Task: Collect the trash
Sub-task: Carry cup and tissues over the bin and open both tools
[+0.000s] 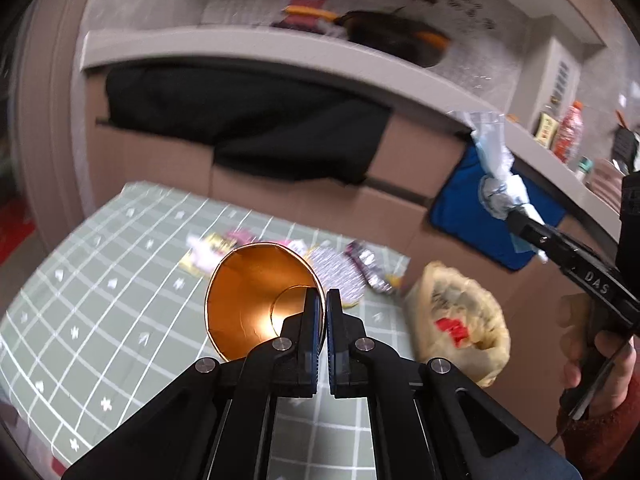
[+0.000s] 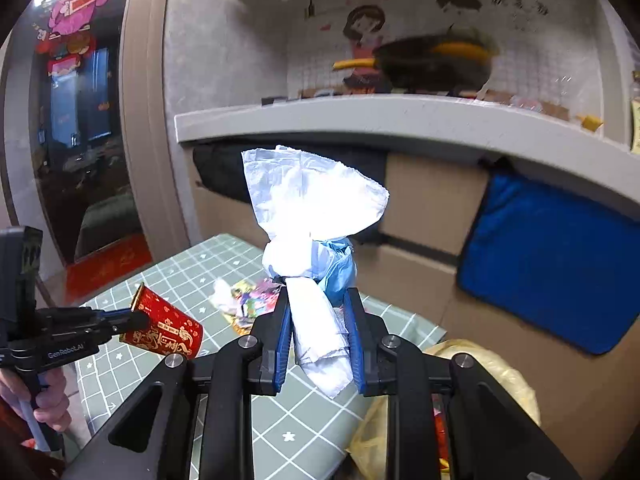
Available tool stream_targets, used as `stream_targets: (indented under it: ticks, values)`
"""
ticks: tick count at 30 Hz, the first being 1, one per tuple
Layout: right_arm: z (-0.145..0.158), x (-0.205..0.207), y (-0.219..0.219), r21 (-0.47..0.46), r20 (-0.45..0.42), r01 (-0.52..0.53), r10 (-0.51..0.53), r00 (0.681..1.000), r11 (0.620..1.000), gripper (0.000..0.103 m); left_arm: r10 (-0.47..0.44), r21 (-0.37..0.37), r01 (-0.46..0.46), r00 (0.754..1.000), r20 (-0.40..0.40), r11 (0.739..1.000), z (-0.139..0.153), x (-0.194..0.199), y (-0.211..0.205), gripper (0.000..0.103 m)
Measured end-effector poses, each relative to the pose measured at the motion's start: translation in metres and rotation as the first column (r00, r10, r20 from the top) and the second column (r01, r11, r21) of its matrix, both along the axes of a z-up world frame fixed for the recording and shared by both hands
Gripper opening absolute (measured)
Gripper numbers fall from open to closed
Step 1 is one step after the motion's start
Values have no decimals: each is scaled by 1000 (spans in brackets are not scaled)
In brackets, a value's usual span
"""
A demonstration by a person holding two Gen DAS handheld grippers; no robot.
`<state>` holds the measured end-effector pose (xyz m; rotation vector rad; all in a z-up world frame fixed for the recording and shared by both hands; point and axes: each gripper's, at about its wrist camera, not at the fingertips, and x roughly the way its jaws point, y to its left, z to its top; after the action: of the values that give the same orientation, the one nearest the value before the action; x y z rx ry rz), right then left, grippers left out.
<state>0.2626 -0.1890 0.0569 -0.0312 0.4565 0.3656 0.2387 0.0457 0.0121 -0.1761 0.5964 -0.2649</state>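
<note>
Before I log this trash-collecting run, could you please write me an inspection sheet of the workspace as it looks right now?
Surface: green table with white grid cloth.
Job's things: red paper cup with gold lining, gripped by its rim; bunched white and blue plastic wad; yellowish open trash bag beside the table's edge.
Clutter: colourful snack wrappers lying on the cloth.
Grippers: left gripper, jaws shut on the cup's wall; right gripper, jaws clamped on the wad.
Cables: nothing seen.
Surroundings: grey counter carrying a black pan; blue cloth and black cloth hanging below; plastic bottles; cartoon wall sticker.
</note>
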Motion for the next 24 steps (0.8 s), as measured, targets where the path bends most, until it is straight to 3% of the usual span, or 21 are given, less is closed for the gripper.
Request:
stream_targets:
  ticks: [6, 14, 20, 24]
  values:
    - [4, -10, -23, -6, 18, 45, -45, 999, 999, 23, -63, 38, 60, 993, 100, 997, 29, -4, -46, 3]
    - [-6, -15, -70, 19, 4, 134, -134, 991, 991, 23, -175, 83, 163, 971, 166, 983, 46, 13, -109, 3]
    - [-19, -18, -114, 43, -8, 219, -218, 976, 975, 23, -284, 68, 276, 942, 177, 959, 37, 41, -161, 3]
    - [-36, -13, -142, 76, -47, 258, -255, 966, 963, 23, -357, 47, 354, 925, 130, 934, 15, 62, -190, 3]
